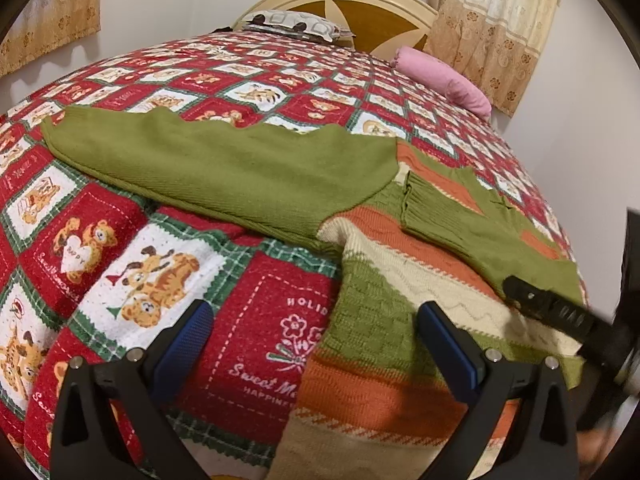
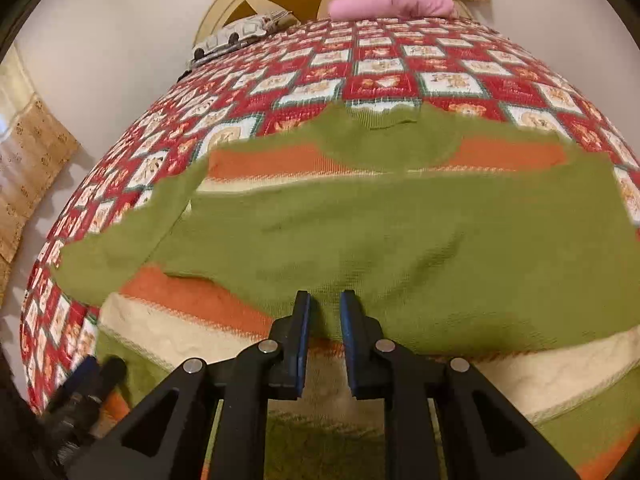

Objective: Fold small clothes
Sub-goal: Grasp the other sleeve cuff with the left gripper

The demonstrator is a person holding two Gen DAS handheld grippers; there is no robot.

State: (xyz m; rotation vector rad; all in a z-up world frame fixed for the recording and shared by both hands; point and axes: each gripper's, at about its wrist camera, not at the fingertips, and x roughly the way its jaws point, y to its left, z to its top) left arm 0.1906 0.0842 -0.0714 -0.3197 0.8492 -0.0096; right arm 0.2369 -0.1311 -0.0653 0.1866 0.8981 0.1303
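A knit sweater (image 1: 372, 364) with green, orange and cream bands lies flat on the quilted bed (image 1: 120, 240). Its left green sleeve (image 1: 224, 168) stretches out sideways over the quilt. The other green sleeve (image 2: 400, 232) lies folded across the chest. My right gripper (image 2: 326, 300) stands just over that sleeve's near edge, its jaws a narrow gap apart and no cloth pinched; the left wrist view shows the right gripper (image 1: 520, 288) blurred at the sleeve's end. My left gripper (image 1: 316, 308) is wide open above the sweater's left side edge, holding nothing.
A pink pillow (image 1: 444, 76) and a patterned pillow (image 1: 296, 26) lie by the cream headboard (image 1: 360, 4) at the far end. Floral curtains (image 1: 492, 28) hang behind on the right. White walls border the bed on both sides.
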